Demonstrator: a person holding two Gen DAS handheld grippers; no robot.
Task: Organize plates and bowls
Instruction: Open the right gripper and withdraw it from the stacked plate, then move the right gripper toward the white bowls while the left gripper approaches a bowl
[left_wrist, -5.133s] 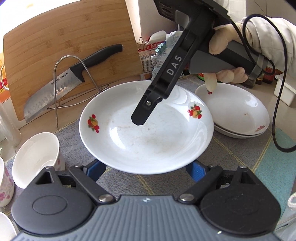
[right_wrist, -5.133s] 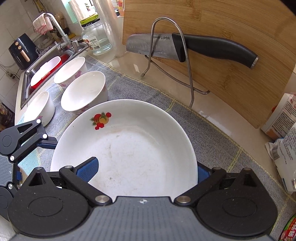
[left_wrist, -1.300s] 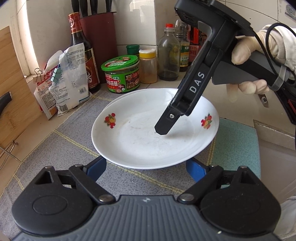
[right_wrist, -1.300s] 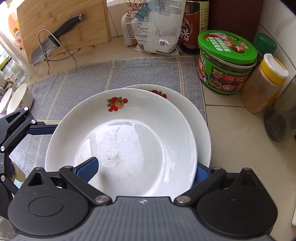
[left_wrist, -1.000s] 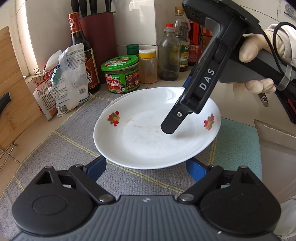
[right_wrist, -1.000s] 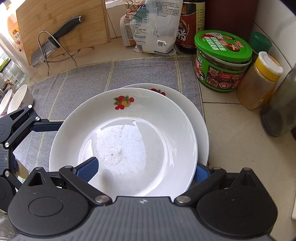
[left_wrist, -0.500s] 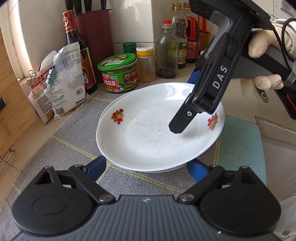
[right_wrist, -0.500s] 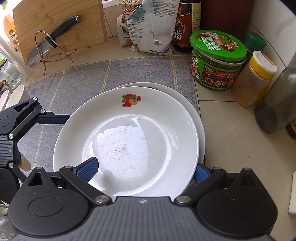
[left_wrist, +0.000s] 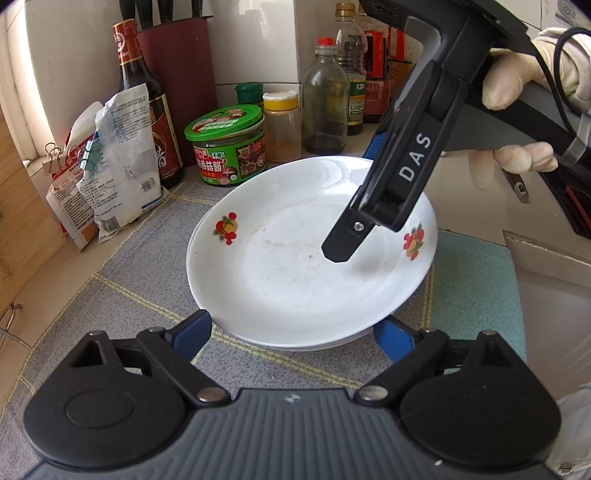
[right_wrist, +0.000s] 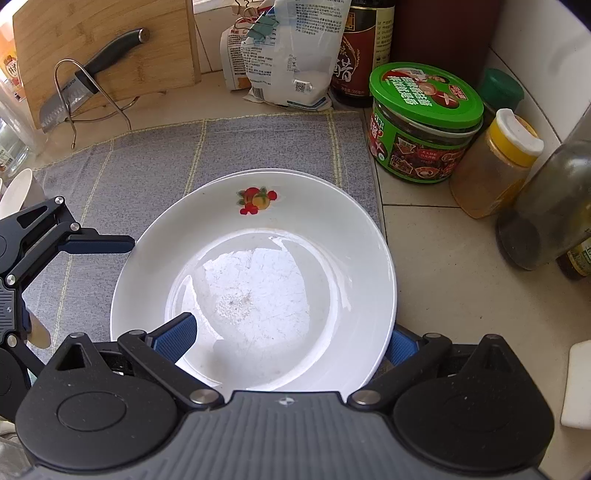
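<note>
**Fruit-patterned plate set on a second plate, a gripper on each side**

At the far left of the counter, a bamboo cutting board (right_wrist: 110, 48) leans against the wall. In front of it a black-handled kitchen knife (right_wrist: 85, 85) rests in a bent wire stand (right_wrist: 96, 92). A grey woven cloth mat (right_wrist: 155, 158) with pale yellow lines covers the counter in front of them.

Two clipped paper-and-plastic food bags (left_wrist: 118, 162) stand behind the mat, beside a tall dark sauce bottle (left_wrist: 136, 81).

The left gripper (left_wrist: 291, 325) reaches in from the near side. Its jaws are spread wide, one blue pad on each side of the near rim. Whether the pads touch the rim cannot be made out.

On the right half of the mat lies the white round plate with red-and-orange fruit prints (left_wrist: 295, 280). It sits level on a second white plate (right_wrist: 332, 182), of which only a thin edge shows.

Behind the plates stand a green-lidded glass jar (left_wrist: 229, 144), a yellow-capped spice jar (left_wrist: 282, 125) and a clear glass bottle with a red cap (left_wrist: 325, 103).

The right gripper (right_wrist: 290, 332) comes steeply down from the far right. Its jaws are also wide apart, one finger inside the top plate and the other outside the rim. Whether they pinch the plate cannot be told.

A hand in a pale glove (left_wrist: 517, 81) holds that gripper's handle. A teal cloth (left_wrist: 472, 288) lies just right of the plates.
</note>
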